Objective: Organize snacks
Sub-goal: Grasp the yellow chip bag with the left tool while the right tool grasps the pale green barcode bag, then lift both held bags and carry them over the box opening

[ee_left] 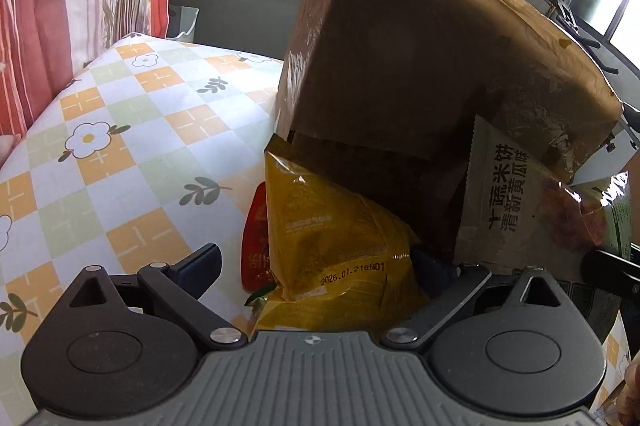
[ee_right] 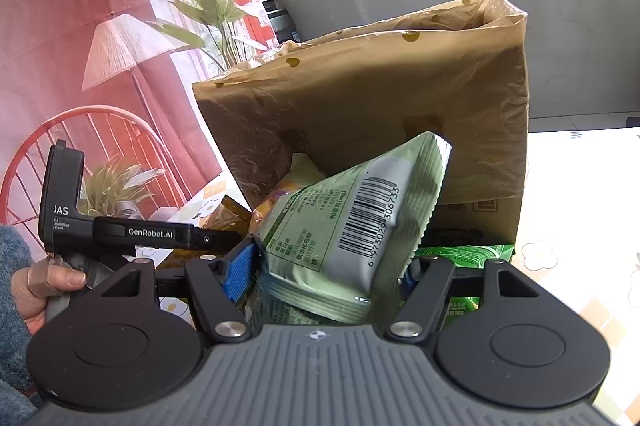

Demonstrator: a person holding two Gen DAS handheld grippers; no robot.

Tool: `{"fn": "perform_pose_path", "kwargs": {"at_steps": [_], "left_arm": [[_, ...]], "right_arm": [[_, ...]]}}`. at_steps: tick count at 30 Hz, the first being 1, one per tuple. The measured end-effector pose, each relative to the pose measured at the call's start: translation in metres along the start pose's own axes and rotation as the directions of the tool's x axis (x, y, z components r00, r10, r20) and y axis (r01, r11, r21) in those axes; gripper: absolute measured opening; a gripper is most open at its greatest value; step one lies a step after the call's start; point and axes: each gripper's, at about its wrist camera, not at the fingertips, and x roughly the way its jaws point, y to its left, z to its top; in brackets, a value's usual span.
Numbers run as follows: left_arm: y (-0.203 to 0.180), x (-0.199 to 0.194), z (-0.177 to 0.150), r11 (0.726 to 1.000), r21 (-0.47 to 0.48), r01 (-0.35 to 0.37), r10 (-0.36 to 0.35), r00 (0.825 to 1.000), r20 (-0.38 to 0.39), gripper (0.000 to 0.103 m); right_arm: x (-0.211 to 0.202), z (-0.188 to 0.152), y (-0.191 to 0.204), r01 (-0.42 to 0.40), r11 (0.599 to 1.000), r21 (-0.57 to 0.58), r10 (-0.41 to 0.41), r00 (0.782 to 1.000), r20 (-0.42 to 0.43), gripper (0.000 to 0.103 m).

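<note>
My left hand-held gripper (ee_left: 316, 258) stands with its jaws wide apart around the yellow snack packet (ee_left: 332, 246), which lies on the tabletop (ee_left: 132, 145) against the foot of the brown paper bag (ee_left: 400, 65). The pads do not press on the packet; the left finger is well clear of it and the right one is partly hidden behind it. My right hand-held gripper (ee_right: 324, 266) is clamped on the green rice-cracker packet (ee_right: 352, 218), its blue pads pinching the lower end so the packet tilts up toward the bag's side.

Risks, as I judge them: the red packet (ee_left: 256, 246) lies just beside the yellow one, touching or under its edge, so closing the left jaws carelessly could catch both. The yellow film looks slick and puffed, and a shallow bite may let it squirt out. The bag stands tall and light; a nudge from either tool could tip it. The green packet is held by one end only, so it may swing or slide free.

The left tool points steeply down at the tabletop. The right one points down more gently. In the right wrist view the person's hand (ee_right: 40, 286), in a blue fleece sleeve (ee_right: 12, 306), grips the left tool's handle.
</note>
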Motion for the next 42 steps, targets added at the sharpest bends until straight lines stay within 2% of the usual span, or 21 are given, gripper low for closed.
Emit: {"fn": "perform_pose_path", "kwargs": {"at_steps": [3,4,7,9,10,17,24,28,36,42], "left_arm": [[0.003,0.004,-0.006,1.0,-0.021,0.022,-0.023,1.0,-0.011,0.102],[0.004,0.003,-0.007,0.999,-0.026,0.027,-0.027,1.0,-0.006,0.099],[0.001,-0.005,-0.006,0.998,-0.017,0.055,-0.055,0.998,0.021,0.076],[-0.005,-0.01,-0.006,1.0,0.02,0.005,-0.006,0.999,0.033,0.073],[-0.007,-0.014,-0.007,0.999,0.037,-0.006,0.005,0.999,0.042,0.068],[-0.008,-0.05,-0.014,0.998,0.052,-0.03,0.024,0.994,0.107,0.067],[-0.018,-0.093,-0.01,0.991,0.098,-0.093,0.072,0.977,0.202,0.067],[-0.027,-0.119,0.001,0.985,0.127,-0.118,0.08,0.96,0.269,0.067],[-0.047,-0.156,0.031,0.975,0.2,-0.095,0.012,0.924,0.383,0.067],[-0.07,-0.164,0.063,0.959,0.255,-0.124,-0.007,0.888,0.46,0.067]], "right_arm": [[0.0,-0.002,-0.001,-0.002,1.0,0.0,0.002,1.0,-0.002,0.069],[0.0,-0.002,-0.001,-0.002,1.0,0.001,0.002,1.0,-0.003,0.069],[-0.001,-0.002,0.0,0.001,1.0,-0.002,-0.001,1.0,0.0,0.069],[-0.002,-0.002,0.0,0.003,1.0,-0.005,-0.003,1.0,0.005,0.068],[-0.002,-0.002,0.0,0.004,1.0,-0.006,-0.004,1.0,0.007,0.068],[-0.012,-0.004,0.006,-0.006,0.999,-0.035,0.007,1.0,0.029,0.068],[-0.032,0.007,0.01,-0.044,0.998,-0.033,0.046,0.998,0.052,0.068],[-0.049,0.027,0.01,-0.081,0.996,-0.034,0.083,0.995,0.057,0.068],[-0.08,0.08,0.021,-0.11,0.992,-0.059,0.113,0.993,0.041,0.068],[-0.097,0.123,0.035,-0.063,0.991,-0.121,0.068,0.997,0.039,0.068]]}}
